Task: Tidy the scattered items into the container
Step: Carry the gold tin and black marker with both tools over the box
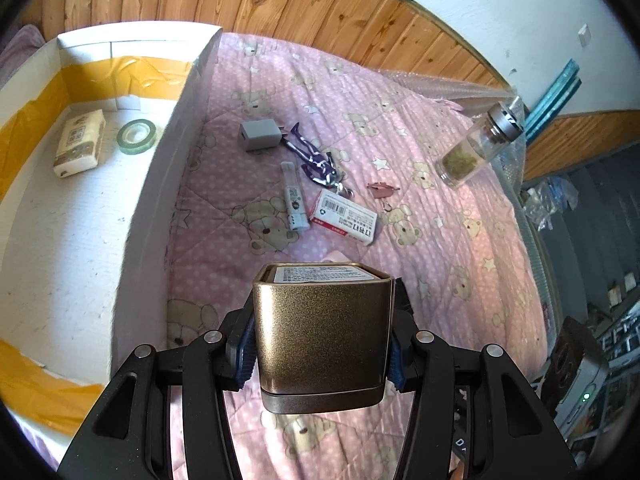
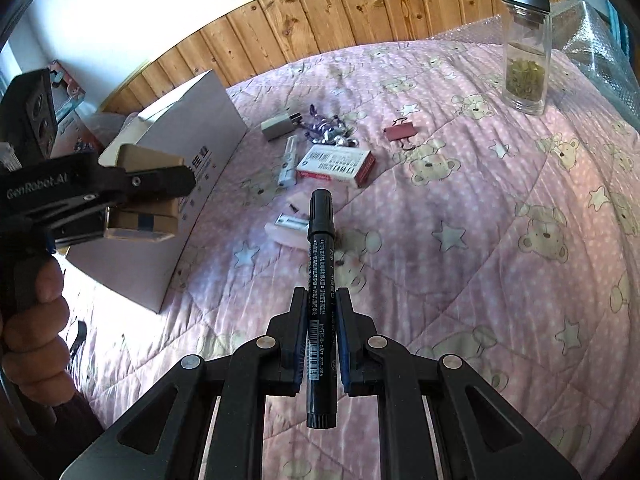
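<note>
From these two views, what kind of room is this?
Probably a bedroom: a pink teddy-bear quilt covers a bed against wood wall panelling. A white box and small household odds and ends lie on it.

Your left gripper (image 1: 322, 344) hides its own pads behind the gold tin (image 1: 322, 336), and the tin's underside and the quilt (image 1: 440, 240) directly beneath it are out of sight in the left wrist view. In the right wrist view the white box (image 2: 192, 136) shows you only its outer wall, its inside hidden, and your left hand (image 2: 34, 320) is cut off by the frame's edge. The print on the black marker (image 2: 320, 292) and on the small red-and-white carton (image 2: 336, 164) is too small to read, and the pale flat item (image 2: 290, 226) past the marker's tip is possibly an eraser, though blur leaves that unsure.
</note>
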`<move>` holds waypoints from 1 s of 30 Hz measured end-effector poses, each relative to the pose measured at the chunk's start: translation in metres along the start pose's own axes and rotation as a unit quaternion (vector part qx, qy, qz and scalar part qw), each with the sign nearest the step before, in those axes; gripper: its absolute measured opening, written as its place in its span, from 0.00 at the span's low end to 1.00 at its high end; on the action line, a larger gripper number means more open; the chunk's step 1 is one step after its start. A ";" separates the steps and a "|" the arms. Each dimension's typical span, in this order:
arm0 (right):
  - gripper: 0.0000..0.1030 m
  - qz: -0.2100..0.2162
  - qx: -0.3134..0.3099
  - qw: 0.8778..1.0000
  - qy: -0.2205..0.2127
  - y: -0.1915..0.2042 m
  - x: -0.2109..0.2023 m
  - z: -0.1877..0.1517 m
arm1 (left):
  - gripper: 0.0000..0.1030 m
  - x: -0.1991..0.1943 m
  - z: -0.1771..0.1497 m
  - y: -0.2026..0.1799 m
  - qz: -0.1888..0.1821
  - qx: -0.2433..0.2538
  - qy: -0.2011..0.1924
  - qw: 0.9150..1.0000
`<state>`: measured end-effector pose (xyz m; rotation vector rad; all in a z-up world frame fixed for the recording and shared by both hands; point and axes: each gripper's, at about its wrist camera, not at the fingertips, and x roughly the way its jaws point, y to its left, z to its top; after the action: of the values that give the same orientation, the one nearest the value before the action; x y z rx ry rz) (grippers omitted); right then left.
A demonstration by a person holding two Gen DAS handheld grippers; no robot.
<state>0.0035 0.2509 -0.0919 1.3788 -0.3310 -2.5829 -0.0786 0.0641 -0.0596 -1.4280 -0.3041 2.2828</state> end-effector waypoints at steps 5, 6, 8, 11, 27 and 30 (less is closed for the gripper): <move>0.14 0.008 -0.013 1.000 0.002 0.015 -0.005 -0.009 | 0.51 -0.012 -0.005 0.003 -0.013 0.004 -0.002 1.000; 0.14 0.008 -0.016 1.000 0.004 0.017 -0.005 -0.012 | 0.51 -0.014 -0.004 0.004 -0.016 0.002 -0.004 1.000; 0.14 0.011 -0.022 1.000 0.012 0.024 -0.004 -0.017 | 0.51 -0.020 -0.003 0.005 -0.019 0.001 -0.011 1.000; 0.14 0.016 -0.027 0.999 0.017 0.033 -0.004 -0.022 | 0.51 -0.027 -0.002 0.006 -0.026 0.002 -0.017 1.000; 0.14 0.057 -0.058 0.997 -0.003 0.097 -0.030 -0.006 | 0.51 -0.076 0.009 0.044 -0.041 -0.039 -0.064 0.996; 0.14 0.069 -0.055 0.996 -0.002 0.106 -0.031 -0.002 | 0.51 -0.084 0.011 0.051 -0.044 -0.048 -0.071 0.995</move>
<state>0.0292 0.1573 -0.0382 1.2664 -0.2710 -2.4534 -0.0691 -0.0198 -0.0074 -1.2715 -0.5165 2.3288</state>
